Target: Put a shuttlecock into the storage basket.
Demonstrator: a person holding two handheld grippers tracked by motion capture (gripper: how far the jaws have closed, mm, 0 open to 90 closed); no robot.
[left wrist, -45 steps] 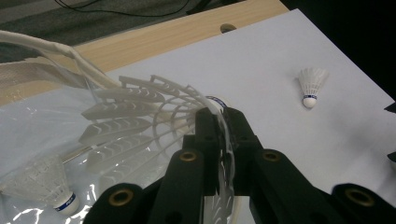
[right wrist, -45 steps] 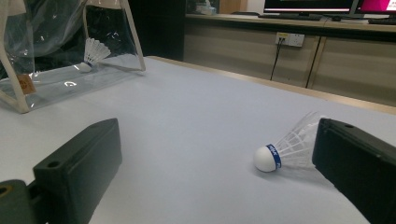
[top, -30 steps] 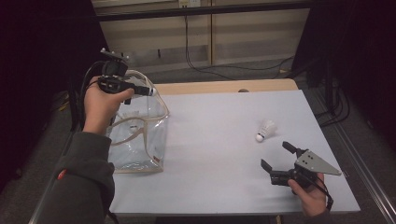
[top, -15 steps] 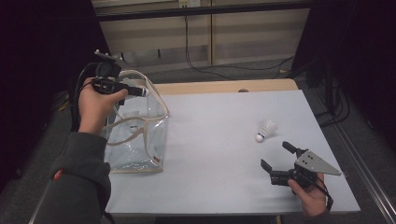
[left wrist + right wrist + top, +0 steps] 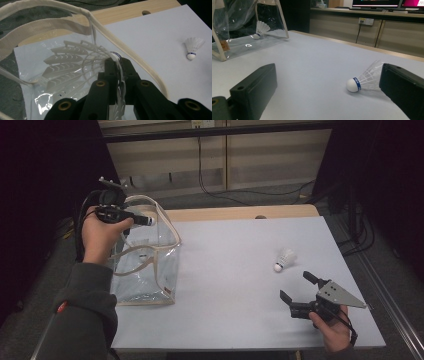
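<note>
A clear plastic bag (image 5: 150,270) with cream trim and handles stands at the table's left. My left gripper (image 5: 146,220) hangs over its open mouth, shut on the feathered skirt of a white shuttlecock (image 5: 75,65); in the left gripper view the jaws (image 5: 117,63) pinch the skirt above the bag (image 5: 130,52). A second white shuttlecock (image 5: 284,260) with a blue band lies on the table at the right. My right gripper (image 5: 295,286) rests just in front of it, open and empty. In the right gripper view that shuttlecock (image 5: 362,81) lies beside the right jaw. Through the bag's wall (image 5: 237,15) another shuttlecock (image 5: 260,28) shows.
The white tabletop (image 5: 230,270) lies between the bag and the right gripper. A wooden strip (image 5: 240,213) with a hole runs along its far edge. Cables trail on the floor beyond, in front of low cabinets (image 5: 225,155).
The left hand has drifted slightly back and left over the bag's mouth, still holding the shuttlecock. The right gripper has stayed put.
</note>
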